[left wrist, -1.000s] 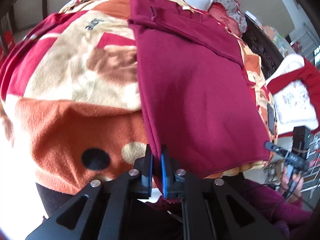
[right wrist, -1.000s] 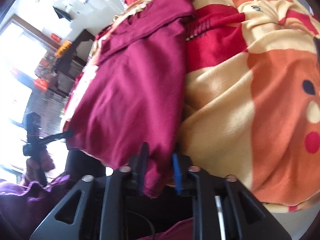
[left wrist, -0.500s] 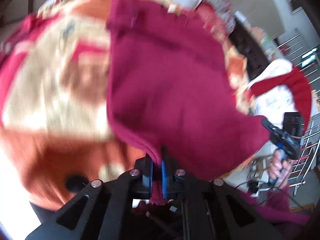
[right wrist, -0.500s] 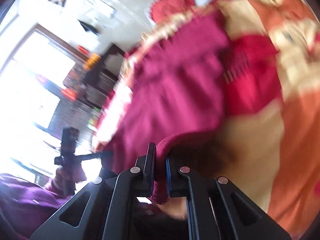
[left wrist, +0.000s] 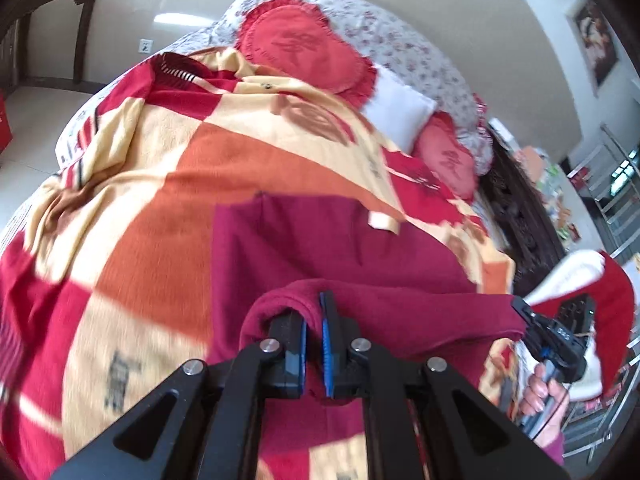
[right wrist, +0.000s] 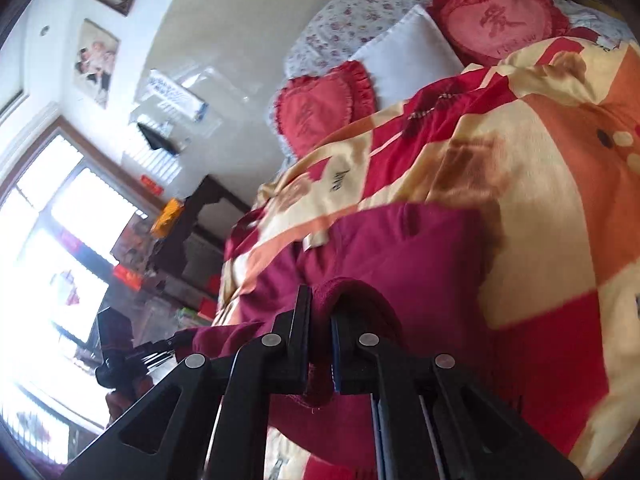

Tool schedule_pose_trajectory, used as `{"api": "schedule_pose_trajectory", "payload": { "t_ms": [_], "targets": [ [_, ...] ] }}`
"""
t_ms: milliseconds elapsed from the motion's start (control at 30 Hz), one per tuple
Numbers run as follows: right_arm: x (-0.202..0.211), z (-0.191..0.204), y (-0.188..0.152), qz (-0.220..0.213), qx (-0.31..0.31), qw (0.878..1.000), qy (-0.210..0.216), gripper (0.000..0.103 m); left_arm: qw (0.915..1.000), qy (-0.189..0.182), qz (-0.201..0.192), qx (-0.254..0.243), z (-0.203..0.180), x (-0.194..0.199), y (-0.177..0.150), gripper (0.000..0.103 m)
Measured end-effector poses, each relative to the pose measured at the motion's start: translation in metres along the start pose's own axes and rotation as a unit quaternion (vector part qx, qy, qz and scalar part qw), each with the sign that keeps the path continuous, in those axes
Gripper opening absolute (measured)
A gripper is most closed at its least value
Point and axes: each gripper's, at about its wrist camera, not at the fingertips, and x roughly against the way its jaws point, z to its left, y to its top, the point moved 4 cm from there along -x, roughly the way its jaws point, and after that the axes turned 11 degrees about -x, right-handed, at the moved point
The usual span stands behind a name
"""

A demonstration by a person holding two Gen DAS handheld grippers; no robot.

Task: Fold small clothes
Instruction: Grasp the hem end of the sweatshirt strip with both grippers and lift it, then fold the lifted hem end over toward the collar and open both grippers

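Observation:
A maroon garment (left wrist: 328, 240) lies on the patterned blanket (left wrist: 152, 184) of a bed. My left gripper (left wrist: 314, 332) is shut on one lower corner of it, the hem draped over the left finger. My right gripper (right wrist: 320, 328) is shut on the other lower corner, and it also shows at the right of the left wrist view (left wrist: 556, 336). The lifted hem stretches between the two grippers above the rest of the garment (right wrist: 400, 248), whose top part lies flat further up the bed.
Red heart-shaped cushions (left wrist: 304, 52) and a white pillow (left wrist: 396, 104) lie at the head of the bed. Dark wooden furniture (left wrist: 516, 220) stands along the right side. A window (right wrist: 52, 240) and a dark cabinet (right wrist: 200, 224) are in the right wrist view.
Both grippers have lifted the garment's bottom hem and carried it up the bed over the garment's body. The right gripper closed on the cloth at the start.

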Motion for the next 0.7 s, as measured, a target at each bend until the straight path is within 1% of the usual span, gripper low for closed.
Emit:
{"api": "schedule_pose_trajectory", "payload": {
  "t_ms": [67,200,267,367,467,500,533,567,600,633,700],
  "targets": [
    [-0.022,-0.007,0.018,0.004,-0.012,1.000,-0.015,0.000,0.9999,0.005,0.013,0.009,0.010,-0.025,0.012,0.006],
    [-0.056,-0.021,0.035,0.013,-0.014,0.999,-0.047,0.000,0.9994,0.018,0.022,0.018,0.025,-0.063,0.026,0.007],
    [-0.069,-0.028,0.041,0.012,-0.012,0.998,-0.063,0.000,0.9993,0.019,0.025,0.022,0.028,-0.073,0.030,0.007],
    [-0.080,-0.037,0.047,0.008,-0.022,0.997,-0.068,0.000,0.9990,0.021,0.032,0.023,0.033,-0.087,0.033,0.008],
    [-0.087,-0.046,0.051,0.016,-0.043,0.996,-0.070,0.000,0.9984,0.012,0.046,0.030,0.036,-0.091,0.033,0.014],
    [-0.084,-0.048,0.052,0.016,-0.053,0.996,-0.064,0.001,0.9986,0.002,0.044,0.028,0.034,-0.086,0.033,0.021],
    [-0.079,-0.047,0.053,0.010,-0.059,0.997,-0.055,0.008,0.9988,-0.004,0.041,0.025,0.032,-0.082,0.034,0.036],
    [-0.072,-0.046,0.054,-0.002,-0.063,0.997,-0.045,0.012,0.9991,-0.010,0.037,0.019,0.030,-0.076,0.036,0.045],
    [-0.062,-0.044,0.055,-0.022,-0.061,0.997,-0.045,0.016,0.9994,-0.012,0.030,0.014,0.027,-0.069,0.037,0.063],
    [-0.049,-0.041,0.054,-0.041,-0.058,0.996,-0.046,0.017,0.9999,-0.006,0.014,0.009,0.024,-0.058,0.038,0.079],
    [-0.036,-0.032,0.049,-0.045,-0.045,0.997,-0.035,0.016,0.9998,0.002,-0.019,-0.001,0.020,-0.041,0.041,0.086]
  ]
}}
